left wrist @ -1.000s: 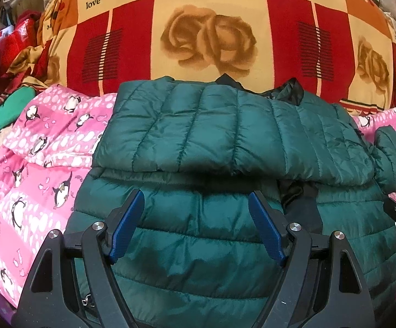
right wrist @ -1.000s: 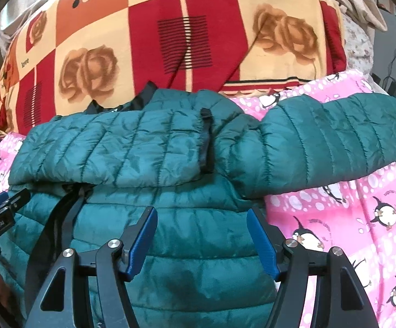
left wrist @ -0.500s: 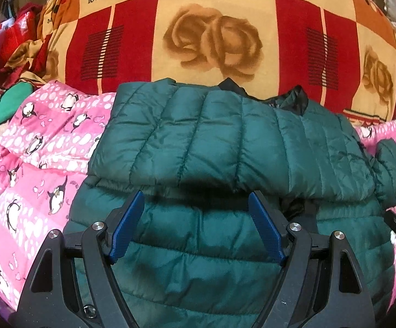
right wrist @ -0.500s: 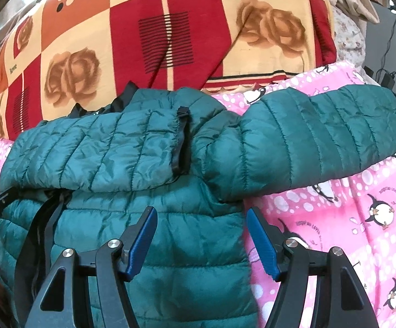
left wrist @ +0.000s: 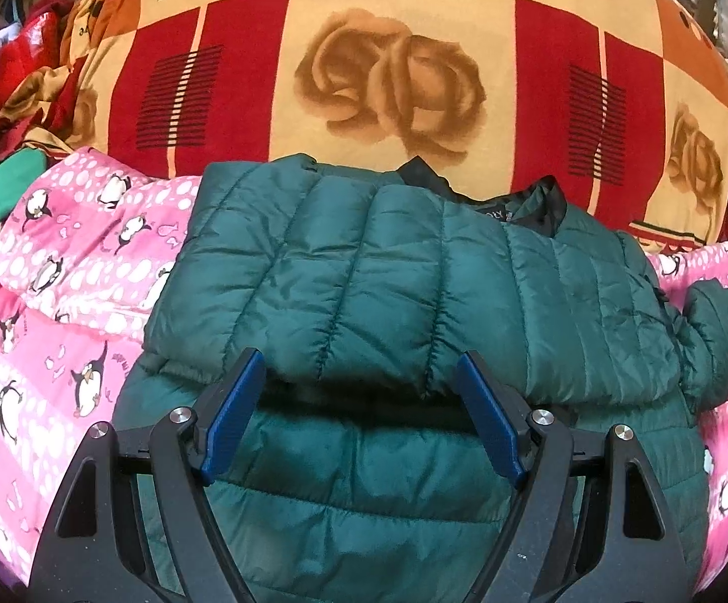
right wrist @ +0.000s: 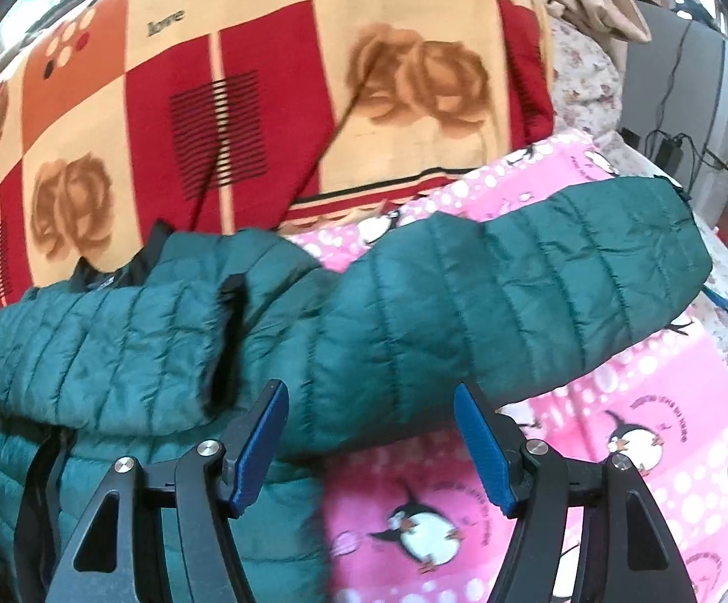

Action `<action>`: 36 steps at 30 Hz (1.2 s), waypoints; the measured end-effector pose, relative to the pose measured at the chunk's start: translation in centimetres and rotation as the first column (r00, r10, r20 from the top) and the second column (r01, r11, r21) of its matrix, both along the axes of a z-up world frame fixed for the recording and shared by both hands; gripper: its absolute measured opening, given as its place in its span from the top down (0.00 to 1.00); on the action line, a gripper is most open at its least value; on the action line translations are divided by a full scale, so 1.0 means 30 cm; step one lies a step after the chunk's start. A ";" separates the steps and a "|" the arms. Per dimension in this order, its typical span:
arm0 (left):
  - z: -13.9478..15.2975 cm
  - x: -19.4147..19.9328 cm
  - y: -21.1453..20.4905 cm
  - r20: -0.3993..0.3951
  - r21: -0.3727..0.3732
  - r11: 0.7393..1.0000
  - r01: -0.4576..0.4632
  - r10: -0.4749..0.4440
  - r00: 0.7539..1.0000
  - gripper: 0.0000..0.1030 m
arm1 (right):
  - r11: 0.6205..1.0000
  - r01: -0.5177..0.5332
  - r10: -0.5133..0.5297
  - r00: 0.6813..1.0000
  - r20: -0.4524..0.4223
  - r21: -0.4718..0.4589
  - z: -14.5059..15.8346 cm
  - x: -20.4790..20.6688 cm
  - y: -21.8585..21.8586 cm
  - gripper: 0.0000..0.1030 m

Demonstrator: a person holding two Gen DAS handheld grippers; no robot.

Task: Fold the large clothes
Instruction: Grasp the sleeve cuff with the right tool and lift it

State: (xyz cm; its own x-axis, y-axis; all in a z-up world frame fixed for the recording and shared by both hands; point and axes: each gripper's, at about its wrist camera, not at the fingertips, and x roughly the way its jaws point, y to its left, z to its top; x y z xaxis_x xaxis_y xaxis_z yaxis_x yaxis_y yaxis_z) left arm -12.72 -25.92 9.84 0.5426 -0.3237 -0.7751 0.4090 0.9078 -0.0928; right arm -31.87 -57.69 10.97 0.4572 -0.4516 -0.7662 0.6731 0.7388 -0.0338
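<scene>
- pink penguin-print bedspread (left wrist: 62, 301) on the left, dark green quilted puffer jacket (left wrist: 364, 276) lying on it, long axis running across the bed
- checked red and cream blanket (left wrist: 389, 75) behind, "love" printed on it
- left gripper (left wrist: 361, 414) hovers over the folded-in sleeve, jaws apart, empty
- collar label too small to read
- right gripper (right wrist: 371, 444) jaws apart, nothing between them
- other sleeve (right wrist: 540, 296) sticks out right, that view's blurry

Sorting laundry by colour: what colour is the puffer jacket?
Dark green puffer jacket, black collar lining; clearest in the left wrist view.
</scene>
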 end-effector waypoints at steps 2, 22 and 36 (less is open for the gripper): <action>-0.002 0.006 -0.006 0.001 0.001 1.000 0.002 -0.002 1.000 0.23 | 1.000 0.011 -0.011 1.000 -0.006 -0.005 0.000 -0.008 -0.025 0.34; -0.016 0.059 -0.003 -0.007 0.000 1.000 0.009 -0.009 1.000 0.23 | 0.987 0.158 -0.158 0.987 -0.002 -0.010 0.010 -0.113 -0.286 0.33; -0.023 0.101 0.023 -0.012 -0.027 1.000 -0.001 0.000 1.000 0.23 | 0.894 0.434 -0.446 0.885 0.136 0.106 0.056 -0.386 -0.646 0.29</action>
State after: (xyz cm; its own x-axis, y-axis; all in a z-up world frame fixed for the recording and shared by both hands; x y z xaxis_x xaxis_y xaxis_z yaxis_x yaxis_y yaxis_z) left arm -9.68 -25.22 9.16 0.5337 -0.3447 -0.7722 0.4074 0.9050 -0.1224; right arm -43.46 -77.05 12.64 0.3374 -0.5810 -0.7407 0.9222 0.3619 0.1362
